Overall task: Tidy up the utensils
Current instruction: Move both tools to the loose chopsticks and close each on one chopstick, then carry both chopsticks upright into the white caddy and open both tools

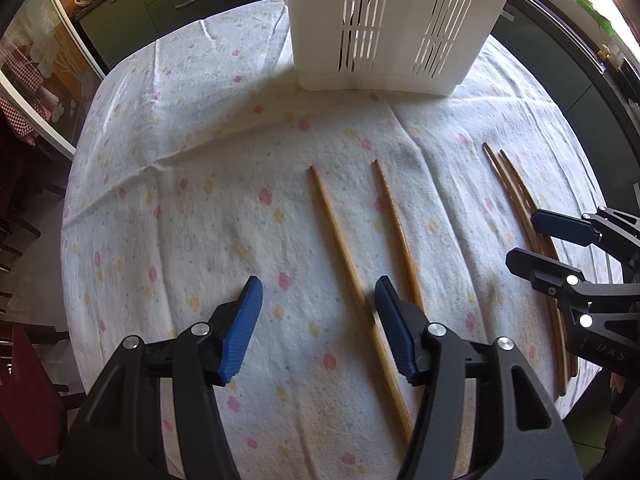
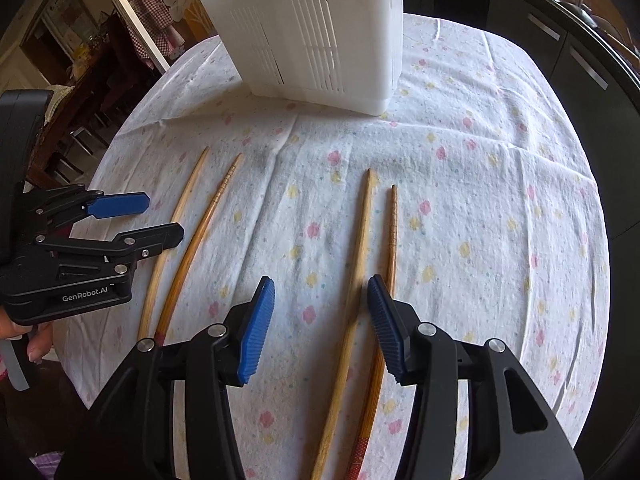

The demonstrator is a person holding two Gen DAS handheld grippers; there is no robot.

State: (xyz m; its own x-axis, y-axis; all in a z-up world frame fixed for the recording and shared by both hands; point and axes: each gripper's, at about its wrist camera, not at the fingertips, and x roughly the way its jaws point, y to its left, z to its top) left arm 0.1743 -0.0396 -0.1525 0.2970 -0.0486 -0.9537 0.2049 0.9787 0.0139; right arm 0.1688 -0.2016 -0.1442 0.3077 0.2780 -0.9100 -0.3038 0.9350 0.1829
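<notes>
Four wooden chopsticks lie on the flowered tablecloth [image 1: 180,208] in two pairs. In the left wrist view my left gripper [image 1: 318,282] hangs open above a plain chopstick [image 1: 340,236] that runs just inside its right finger, and a ridged chopstick [image 1: 394,212] disappears under that finger. In the right wrist view my right gripper [image 2: 320,282] is open above the other pair: a plain chopstick [image 2: 362,240] passes close to its right pad and a ridged one [image 2: 394,232] goes beneath it. A white slotted utensil holder [image 1: 380,20] [image 2: 312,32] stands upright at the back. Neither gripper holds anything.
Each view shows the other gripper off to one side: the right gripper [image 1: 523,238] over its pair [image 1: 516,188], and the left gripper [image 2: 163,218], held by a hand [image 2: 40,344]. Dark cabinets [image 1: 180,0] and chairs surround the round table, whose edge curves near both sides.
</notes>
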